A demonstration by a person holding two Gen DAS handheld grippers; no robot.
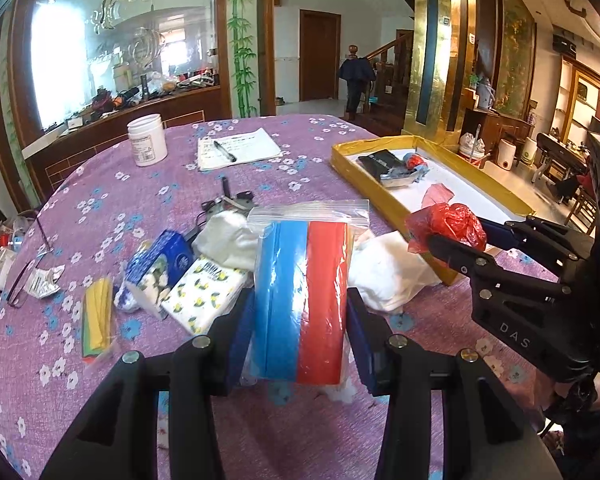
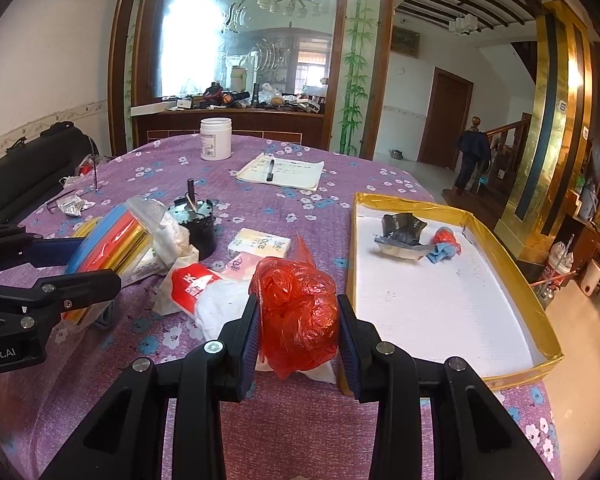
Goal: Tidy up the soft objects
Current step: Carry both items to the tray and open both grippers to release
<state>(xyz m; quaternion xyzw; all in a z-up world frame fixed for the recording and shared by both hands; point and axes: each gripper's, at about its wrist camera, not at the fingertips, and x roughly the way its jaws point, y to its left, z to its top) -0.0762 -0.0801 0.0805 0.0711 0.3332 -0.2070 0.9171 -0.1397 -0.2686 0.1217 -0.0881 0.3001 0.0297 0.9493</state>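
Note:
My left gripper is shut on a clear zip bag of blue and red sponge sheets and holds it above the table; the bag also shows in the right wrist view. My right gripper is shut on a crumpled red plastic bag, also seen in the left wrist view, just left of the gold-rimmed white tray. The tray holds a dark foil packet and a red and blue wad. White cloths, tissue packs and a yellow sheet bundle lie on the table.
The round table has a purple flowered cloth. A white jar, a notepad with a pen and a small black motor stand behind the pile. A tissue pack lies by the red-printed pack.

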